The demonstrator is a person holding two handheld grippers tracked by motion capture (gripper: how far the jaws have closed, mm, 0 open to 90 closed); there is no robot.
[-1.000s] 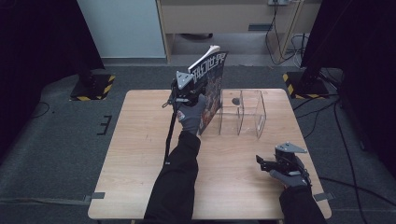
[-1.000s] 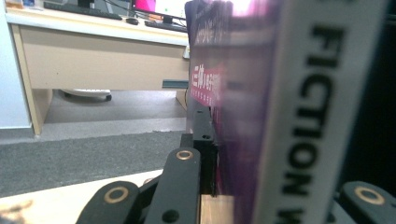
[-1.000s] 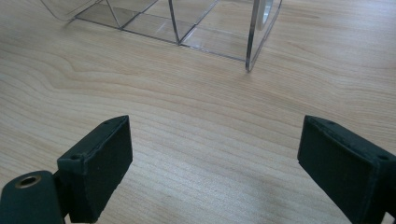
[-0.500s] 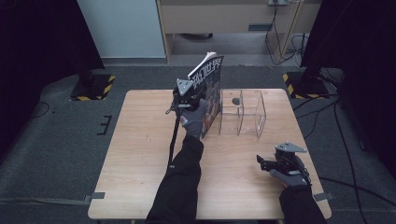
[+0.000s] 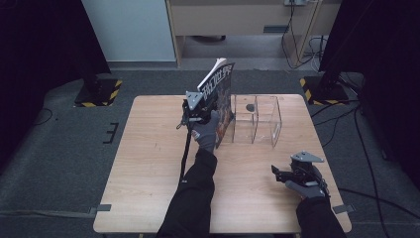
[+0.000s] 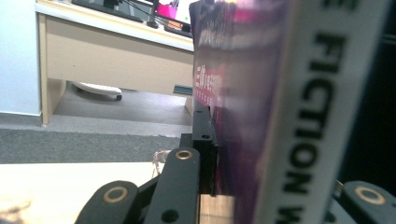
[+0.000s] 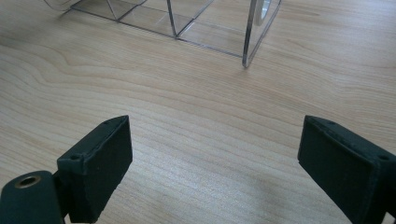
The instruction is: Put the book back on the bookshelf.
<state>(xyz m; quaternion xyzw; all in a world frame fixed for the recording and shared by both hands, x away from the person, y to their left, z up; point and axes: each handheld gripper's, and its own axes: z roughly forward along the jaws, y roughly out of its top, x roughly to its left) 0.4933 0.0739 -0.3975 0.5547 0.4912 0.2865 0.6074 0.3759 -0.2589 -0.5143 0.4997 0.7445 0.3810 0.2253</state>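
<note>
Work in hand: a person is standing a book (image 5: 220,94) upright at the left end of a clear acrylic rack (image 5: 257,121) on the bench (image 5: 148,163).
Left gripper (image 5: 197,110): its fingers are clamped on the book, one finger (image 6: 205,140) flat against the purple cover, the white spine lettered "FICTION" close to the camera.
Right gripper (image 5: 289,174): rests low over the bench near the front right, well apart from the rack; its fingers (image 7: 95,163) stand wide open with bare wood between them.
Where the book is: held on edge, tilted, top leaning back and away from the person, lower part just beside the rack's leftmost wall. Whether its bottom edge already touches the bench or the rack floor cannot be told.
Doing the step well: I would square the book to the dividers before lowering, bring the bottom edge down into the slot first, then tip it upright. Keep the grip firm until the book bears on something. The light rack may slide if nudged; the free gripper could steady its right end.
Count: one book, one rack with about three compartments, two grippers, one bench.
</note>
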